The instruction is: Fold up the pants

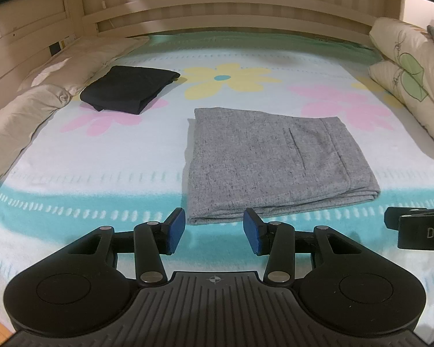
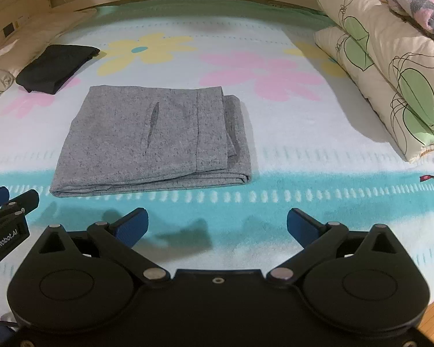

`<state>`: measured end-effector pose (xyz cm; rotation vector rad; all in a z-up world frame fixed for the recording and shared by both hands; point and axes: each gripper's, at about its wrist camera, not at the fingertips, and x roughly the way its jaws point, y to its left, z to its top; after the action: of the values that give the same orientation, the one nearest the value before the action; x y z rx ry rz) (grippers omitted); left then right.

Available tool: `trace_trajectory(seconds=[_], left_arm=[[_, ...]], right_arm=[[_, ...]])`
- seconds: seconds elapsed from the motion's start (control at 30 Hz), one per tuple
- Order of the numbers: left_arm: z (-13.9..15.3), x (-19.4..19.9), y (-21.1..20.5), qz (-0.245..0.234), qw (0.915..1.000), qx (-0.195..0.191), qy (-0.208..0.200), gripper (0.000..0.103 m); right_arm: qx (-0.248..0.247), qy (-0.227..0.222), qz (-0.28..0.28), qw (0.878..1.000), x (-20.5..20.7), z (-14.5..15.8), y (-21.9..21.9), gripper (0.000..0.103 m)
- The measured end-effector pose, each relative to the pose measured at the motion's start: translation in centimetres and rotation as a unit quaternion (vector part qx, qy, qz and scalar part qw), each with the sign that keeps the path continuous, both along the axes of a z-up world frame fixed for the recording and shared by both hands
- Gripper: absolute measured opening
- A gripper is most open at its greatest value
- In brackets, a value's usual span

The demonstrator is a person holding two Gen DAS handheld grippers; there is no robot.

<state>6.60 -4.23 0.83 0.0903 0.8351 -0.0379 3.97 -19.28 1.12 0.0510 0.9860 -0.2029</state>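
1. A bed (image 1: 101, 173) is covered by a flowered turquoise-and-white blanket (image 2: 289, 133).
2. Folded grey pants (image 1: 269, 162) are laid flat near its middle.
3. A folded black garment (image 1: 127, 89) is set apart, beside cream bedding (image 1: 58, 78).
4. Leaf-printed pillows (image 2: 390, 81) are stacked along the opposite edge.

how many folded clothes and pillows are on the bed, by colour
grey folded pants: 1
black folded garment: 1
cream pillows with green leaf print: 2
plain cream pillows along the left edge: 2
total: 6
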Motion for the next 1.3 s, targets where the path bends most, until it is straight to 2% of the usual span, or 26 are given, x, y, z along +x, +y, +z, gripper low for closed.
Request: trace_trajectory(seconds=[0.27,1.3], left_arm=[[0.11,0.03,-0.01,0.000,1.0000,0.000,-0.003,0.043],[0.04,0.00,-0.69,-0.004,1.0000,0.000,0.000,0.043]], right_arm=[[-0.022,-0.006,0.004,1.000,-0.09,-0.09,0.44,0.101],[-0.011,0.001,0.002,1.000,0.15,-0.21,0.25,0.101]])
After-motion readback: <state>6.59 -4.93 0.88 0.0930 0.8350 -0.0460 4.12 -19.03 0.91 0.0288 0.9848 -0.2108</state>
